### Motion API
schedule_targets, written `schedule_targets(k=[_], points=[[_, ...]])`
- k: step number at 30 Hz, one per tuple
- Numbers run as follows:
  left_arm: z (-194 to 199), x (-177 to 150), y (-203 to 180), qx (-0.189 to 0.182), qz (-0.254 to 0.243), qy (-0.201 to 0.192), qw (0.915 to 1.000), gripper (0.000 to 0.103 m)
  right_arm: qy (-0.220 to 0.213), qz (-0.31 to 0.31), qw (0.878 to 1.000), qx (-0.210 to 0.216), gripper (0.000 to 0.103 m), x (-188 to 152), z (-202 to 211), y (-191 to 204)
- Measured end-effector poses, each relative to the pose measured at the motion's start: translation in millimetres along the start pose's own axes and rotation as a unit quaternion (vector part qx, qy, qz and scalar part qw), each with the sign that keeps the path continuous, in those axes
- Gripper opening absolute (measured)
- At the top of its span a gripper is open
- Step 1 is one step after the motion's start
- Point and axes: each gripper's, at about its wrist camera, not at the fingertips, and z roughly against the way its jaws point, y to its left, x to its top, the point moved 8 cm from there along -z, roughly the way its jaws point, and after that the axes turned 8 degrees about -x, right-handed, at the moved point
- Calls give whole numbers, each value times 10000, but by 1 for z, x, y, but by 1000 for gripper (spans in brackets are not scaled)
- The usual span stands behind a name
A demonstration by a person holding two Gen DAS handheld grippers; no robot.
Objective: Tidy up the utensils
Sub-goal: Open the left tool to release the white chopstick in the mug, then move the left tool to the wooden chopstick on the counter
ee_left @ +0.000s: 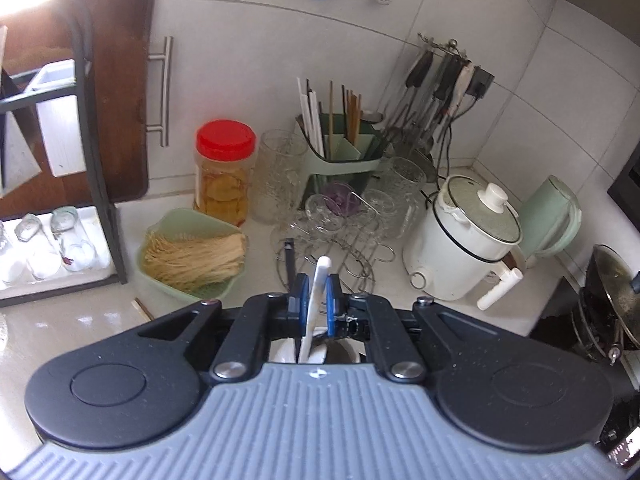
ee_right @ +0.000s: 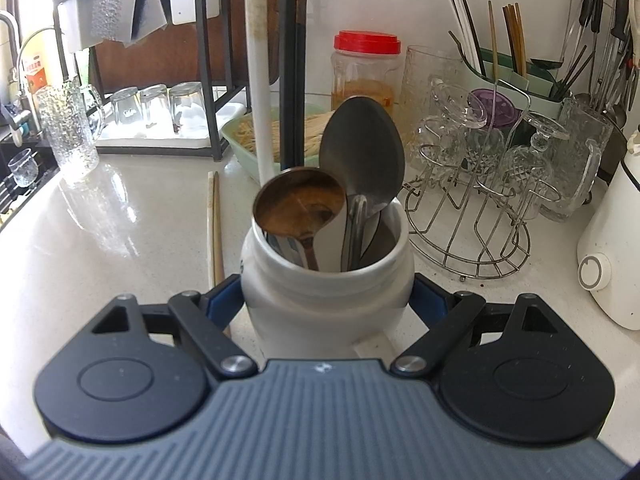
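Observation:
My right gripper [ee_right: 324,300] is shut on a white ceramic jar [ee_right: 326,280] that stands on the counter, one blue pad against each side. Standing in the jar are a round metal ladle [ee_right: 300,204], a large metal spoon [ee_right: 362,148], a black handle [ee_right: 292,72] and a long white handle [ee_right: 256,80]. Seen from the left wrist, my left gripper [ee_left: 316,304] is above the jar with that white handle [ee_left: 320,280] slanting loosely between its narrow blue pads [ee_left: 330,304]. A pair of wooden chopsticks [ee_right: 214,224] lies on the counter left of the jar.
A green utensil caddy [ee_left: 340,152] with chopsticks stands at the back wall, hung tools [ee_left: 436,80] beside it. Nearby are a wire glass rack [ee_right: 472,200], a red-lidded jar [ee_left: 224,168], a green noodle basket [ee_left: 188,256], a white cooker [ee_left: 460,240] and a black dish rack [ee_right: 160,120].

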Motion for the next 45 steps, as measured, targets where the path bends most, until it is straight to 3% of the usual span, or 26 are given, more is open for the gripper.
schedule_targets(k=[1, 2, 3, 9, 14, 20, 25, 36, 39, 45], points=[[3, 0, 1, -2, 18, -48, 10000, 22, 1, -5, 10000, -7, 90, 0, 0, 0], [5, -1, 3, -2, 74, -99, 9999, 39, 3, -9, 10000, -15, 90, 0, 0, 0], [9, -1, 6, 28, 133, -167, 9998, 44, 5, -14, 10000, -20, 90, 0, 0, 0], [23, -12, 35, 288, 505, -361, 9977, 44, 23, -24, 10000, -56, 90, 0, 0, 0], [5, -42, 84, 669, 1018, -70, 9925, 44, 42, -52, 9999, -118, 90, -1, 1, -1], [-31, -86, 137, 980, 1685, 378, 9801, 44, 67, -65, 9998, -154, 90, -3, 3, -3], [-55, -100, 171, 1129, 2128, 543, 9690, 44, 121, -50, 9998, -169, 90, -2, 2, -3], [-110, -91, 221, 1458, 2228, 719, 9612, 41, 302, -37, 9993, -233, 90, 0, -1, -1], [-124, -87, 226, 1479, 2094, 799, 9633, 35, 327, -31, 9991, -278, 90, -1, -1, -1], [-141, -82, 229, 1542, 1689, 985, 9685, 35, 342, -12, 9987, -382, 91, -1, -2, 0]])
